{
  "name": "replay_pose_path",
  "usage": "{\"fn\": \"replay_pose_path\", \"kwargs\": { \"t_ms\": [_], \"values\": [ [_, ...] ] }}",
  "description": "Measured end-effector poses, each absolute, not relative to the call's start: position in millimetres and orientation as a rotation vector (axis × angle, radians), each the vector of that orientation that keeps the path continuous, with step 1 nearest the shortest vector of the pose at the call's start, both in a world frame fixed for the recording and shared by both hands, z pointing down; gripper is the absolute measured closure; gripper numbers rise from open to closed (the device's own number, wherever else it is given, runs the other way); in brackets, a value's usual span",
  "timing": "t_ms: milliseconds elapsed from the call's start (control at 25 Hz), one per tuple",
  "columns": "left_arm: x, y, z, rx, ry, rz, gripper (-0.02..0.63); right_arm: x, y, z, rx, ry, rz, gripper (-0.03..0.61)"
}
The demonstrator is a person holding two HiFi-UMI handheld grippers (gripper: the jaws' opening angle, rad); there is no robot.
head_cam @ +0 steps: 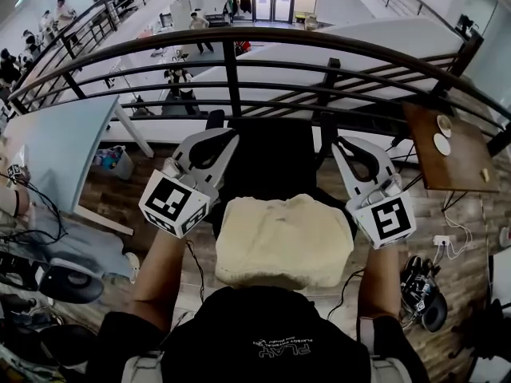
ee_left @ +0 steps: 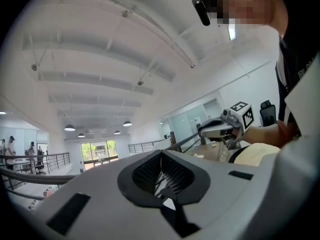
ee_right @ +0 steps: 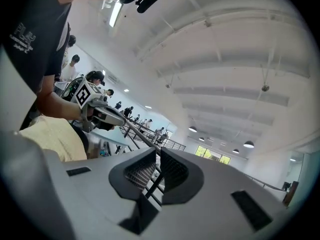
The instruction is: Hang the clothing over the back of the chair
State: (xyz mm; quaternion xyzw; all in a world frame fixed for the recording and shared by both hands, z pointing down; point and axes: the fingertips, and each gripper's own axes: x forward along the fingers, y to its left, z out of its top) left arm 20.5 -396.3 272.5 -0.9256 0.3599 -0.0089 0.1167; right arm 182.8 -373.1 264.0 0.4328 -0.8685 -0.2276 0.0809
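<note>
In the head view we look steeply down on a cream, thick folded piece of clothing (head_cam: 283, 242) that lies draped across the near part of a black office chair (head_cam: 271, 158), with the chair's dark seat showing just beyond its far edge. The left gripper (head_cam: 230, 136) is raised to the left of the clothing and the right gripper (head_cam: 338, 142) to its right. Both are clear of the fabric and point away from us toward a dark curved metal railing (head_cam: 231, 62). A brown wooden table (head_cam: 447, 162) stands far right and a pale blue table (head_cam: 56, 142) far left. In the left gripper view we see the left gripper (ee_left: 161, 166) with its ribbed black pads pressed together and nothing caught between them. The right gripper (ee_left: 220, 129) shows at the right, with the cream clothing (ee_left: 255, 153) just below it. In the right gripper view the right gripper (ee_right: 157, 166) has its pads drawn together to a thin slit through which only the railing shows, so it pinches nothing. The left gripper (ee_right: 102, 115) appears at the left, above the cream clothing (ee_right: 50, 136)
</note>
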Motion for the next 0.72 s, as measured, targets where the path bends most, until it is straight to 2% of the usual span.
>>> {"fn": "replay_pose_path", "kwargs": {
  "t_ms": [240,720],
  "values": [
    [17.7,-387.8,262.4,-2.687,1.097,0.087,0.600,183.1,-364.0,253.3,1.376,-2.606,-0.723,0.558],
    [11.0,-393.7,273.9,-2.666,1.147,0.001,0.600,185.7,-374.8,269.0,1.353,-2.570,-0.681,0.558]
  ]
}}
